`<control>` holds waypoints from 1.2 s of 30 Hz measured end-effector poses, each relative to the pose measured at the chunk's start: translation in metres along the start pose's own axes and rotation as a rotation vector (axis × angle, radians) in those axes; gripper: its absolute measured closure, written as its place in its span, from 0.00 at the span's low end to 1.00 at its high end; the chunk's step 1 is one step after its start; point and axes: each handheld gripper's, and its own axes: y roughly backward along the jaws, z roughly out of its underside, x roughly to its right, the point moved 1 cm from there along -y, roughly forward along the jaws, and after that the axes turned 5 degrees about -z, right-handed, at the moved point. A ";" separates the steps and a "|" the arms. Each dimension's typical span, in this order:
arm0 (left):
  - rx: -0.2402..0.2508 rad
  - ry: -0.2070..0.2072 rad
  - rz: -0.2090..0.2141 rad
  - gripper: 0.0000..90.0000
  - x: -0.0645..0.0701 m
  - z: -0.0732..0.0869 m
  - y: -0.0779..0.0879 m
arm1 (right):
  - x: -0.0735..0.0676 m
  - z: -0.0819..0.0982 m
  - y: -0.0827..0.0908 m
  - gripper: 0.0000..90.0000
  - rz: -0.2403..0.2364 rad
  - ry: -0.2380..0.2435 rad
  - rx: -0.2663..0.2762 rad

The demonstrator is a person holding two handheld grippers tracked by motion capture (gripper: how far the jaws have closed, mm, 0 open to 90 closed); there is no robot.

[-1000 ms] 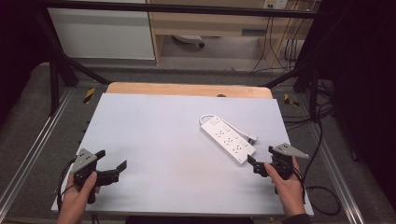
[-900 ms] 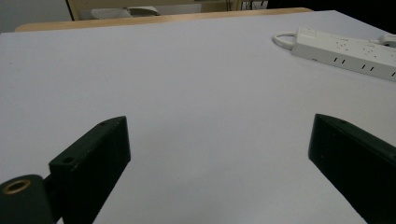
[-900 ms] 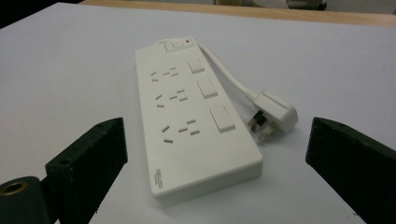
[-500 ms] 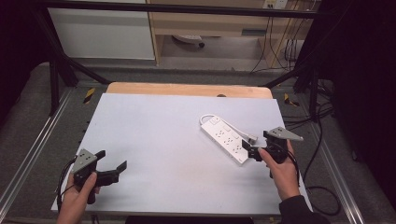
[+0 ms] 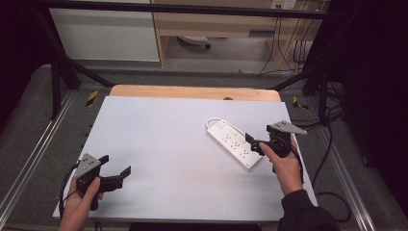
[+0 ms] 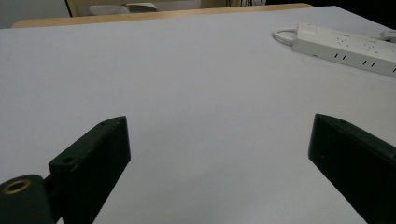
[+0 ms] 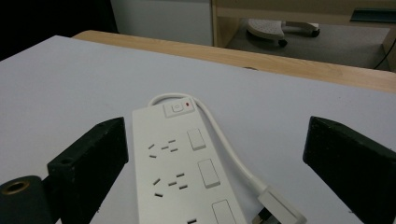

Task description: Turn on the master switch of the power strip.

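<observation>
On my table [image 5: 159,125]: one white power strip [image 5: 234,143], right gripper [image 5: 257,142] spread wide over its near end; left gripper [image 5: 120,175] spread, well apart.

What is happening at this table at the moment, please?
A person sits at a white table with a two-jaw gripper in each hand. The right gripper is at the near end of a white power strip, jaws open on either side of it, not yet closed. The strip lies flat, with its cable looped beside it. The left gripper, also open, rests on bare table near the front left corner.
</observation>
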 end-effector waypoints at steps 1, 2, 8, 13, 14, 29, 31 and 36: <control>0.001 0.000 0.000 0.06 0.000 0.000 0.000 | 0.000 -0.002 -0.002 0.10 0.002 0.000 0.003; 0.001 0.000 -0.001 0.06 0.000 0.000 0.000 | 0.000 -0.004 -0.003 0.10 0.000 -0.001 0.002; -0.004 -0.004 0.002 0.06 0.001 0.000 0.000 | 0.001 -0.013 -0.018 0.16 -0.002 -0.015 0.005; -0.006 -0.006 0.004 0.06 0.001 0.000 -0.001 | 0.003 -0.018 -0.027 0.29 -0.004 -0.027 0.016; -0.006 -0.007 0.004 0.06 0.001 0.000 -0.001 | 0.004 -0.019 -0.029 0.32 -0.006 -0.029 0.016; -0.005 -0.011 -0.001 0.06 0.000 0.000 -0.001 | 0.001 -0.033 -0.058 0.75 0.016 0.009 0.040; -0.004 -0.010 -0.004 0.06 0.000 0.000 -0.001 | 0.001 -0.033 -0.060 0.78 0.021 0.017 0.042; -0.003 -0.020 -0.026 0.06 -0.001 0.000 -0.002 | -0.001 -0.032 -0.071 0.88 0.022 0.018 0.041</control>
